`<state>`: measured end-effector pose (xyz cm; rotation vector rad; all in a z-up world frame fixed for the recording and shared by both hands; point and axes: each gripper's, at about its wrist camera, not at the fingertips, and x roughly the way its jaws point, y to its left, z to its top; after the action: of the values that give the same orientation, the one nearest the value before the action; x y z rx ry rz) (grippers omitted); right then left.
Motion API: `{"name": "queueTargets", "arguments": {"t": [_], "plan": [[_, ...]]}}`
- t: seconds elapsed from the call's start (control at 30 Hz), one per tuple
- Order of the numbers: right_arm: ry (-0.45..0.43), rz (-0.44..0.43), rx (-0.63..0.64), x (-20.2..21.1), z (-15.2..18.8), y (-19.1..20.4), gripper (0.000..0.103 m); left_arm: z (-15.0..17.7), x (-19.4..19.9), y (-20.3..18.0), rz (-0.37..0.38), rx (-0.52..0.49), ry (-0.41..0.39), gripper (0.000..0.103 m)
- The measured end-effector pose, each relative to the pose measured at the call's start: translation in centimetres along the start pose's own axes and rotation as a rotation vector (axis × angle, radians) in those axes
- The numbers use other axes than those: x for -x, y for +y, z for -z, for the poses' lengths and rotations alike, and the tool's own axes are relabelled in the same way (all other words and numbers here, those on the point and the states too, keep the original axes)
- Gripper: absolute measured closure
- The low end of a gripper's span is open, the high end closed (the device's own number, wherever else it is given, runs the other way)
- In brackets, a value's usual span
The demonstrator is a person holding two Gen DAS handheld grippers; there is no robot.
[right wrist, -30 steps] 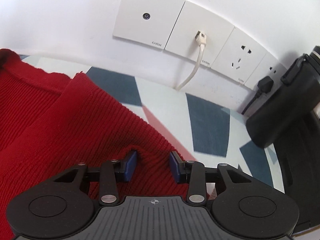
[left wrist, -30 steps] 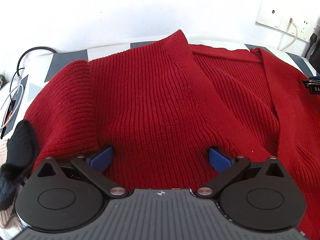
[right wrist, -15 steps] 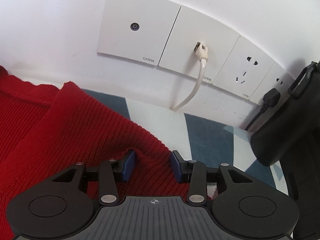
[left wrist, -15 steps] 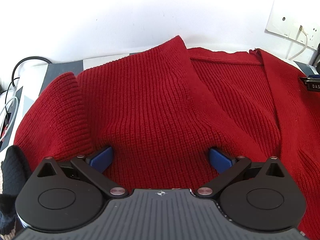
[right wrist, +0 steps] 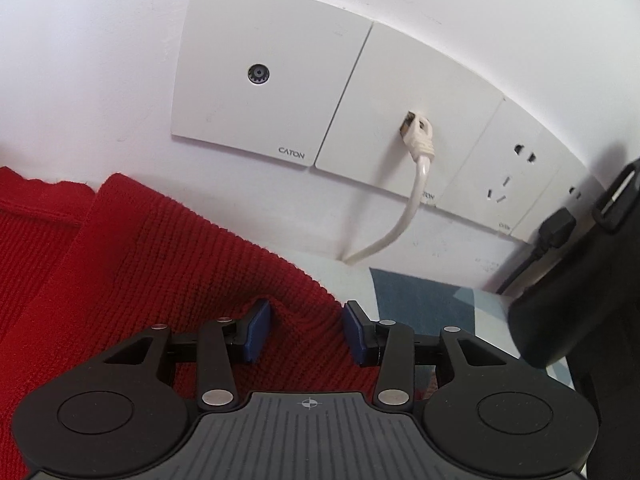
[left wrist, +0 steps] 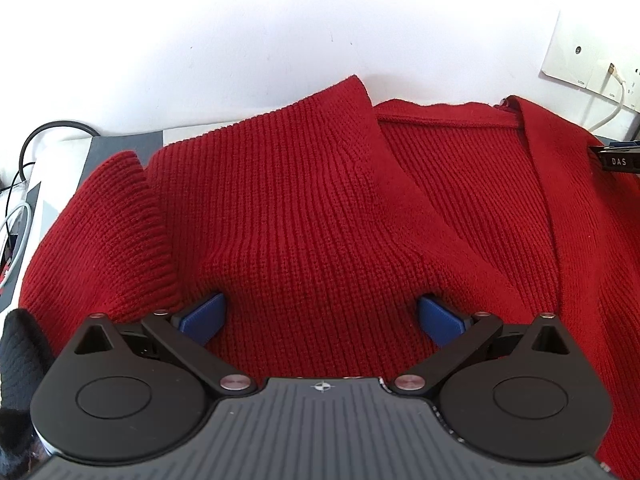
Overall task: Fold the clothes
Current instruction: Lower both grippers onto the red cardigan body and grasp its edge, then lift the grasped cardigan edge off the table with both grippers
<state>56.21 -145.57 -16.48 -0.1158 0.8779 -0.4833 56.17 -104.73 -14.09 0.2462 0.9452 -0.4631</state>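
Seen from the left wrist view, the red knitted sweater (left wrist: 320, 208) spreads across the counter (left wrist: 120, 140), its far edge lying close against the white wall (left wrist: 240, 32). The left gripper (left wrist: 320, 314) has its blue fingers (left wrist: 204, 316) spread wide, with a broad raised fold of the knit bulging between them; the fingers are released, not pinched on the cloth. A ribbed cuff or sleeve end (left wrist: 128, 208) curls up at the left, and a dark label (left wrist: 618, 160) shows at the right edge. Cables (left wrist: 36, 148) lie at the far left beside the counter.

Over in the right wrist view, the right gripper (right wrist: 306, 330) sits at the sweater (right wrist: 140, 272) edge, its fingers (right wrist: 256, 330) set apart with a narrow ridge of knit standing between them; whether they press it cannot be told. Beyond lie wall socket plates (right wrist: 272, 80) with a white cable (right wrist: 416, 176) plugged in, a patterned counter (right wrist: 416, 300), and a black object (right wrist: 580, 288) at the right
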Motion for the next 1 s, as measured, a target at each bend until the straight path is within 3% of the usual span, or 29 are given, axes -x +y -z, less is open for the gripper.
{"name": "queueTargets", "arguments": {"t": [0.27, 0.47, 0.57, 0.7, 0.9, 1.0], "plan": [[-0.011, 0.040, 0.003, -0.2, -0.1, 0.5, 0.064, 0.5, 0.3, -0.1, -0.002, 0.028, -0.010, 0.000], [0.013, 0.156, -0.051, -0.1, -0.1, 0.2, 0.019, 1.2, 1.4, -0.6, -0.032, 0.064, -0.016, 0.001], [0.009, 0.108, -0.061, 1.8, 1.0, -0.4, 0.014, 2.5, 3.8, 0.0, 0.013, 0.070, -0.024, 0.001], [-0.048, 0.034, -0.036, 6.1, 3.1, -0.7, 0.001, 4.4, 7.2, 0.5, 0.050, 0.043, -0.052, 0.001], [-0.083, -0.136, -0.145, 13.8, 6.0, -2.1, 0.001, 6.3, 10.5, -0.3, 0.100, -0.028, -0.066, 0.001], [-0.079, -0.174, -0.170, 16.8, 8.4, -2.7, 0.001, 7.3, 11.4, -1.0, 0.149, -0.050, -0.064, 0.001]]}}
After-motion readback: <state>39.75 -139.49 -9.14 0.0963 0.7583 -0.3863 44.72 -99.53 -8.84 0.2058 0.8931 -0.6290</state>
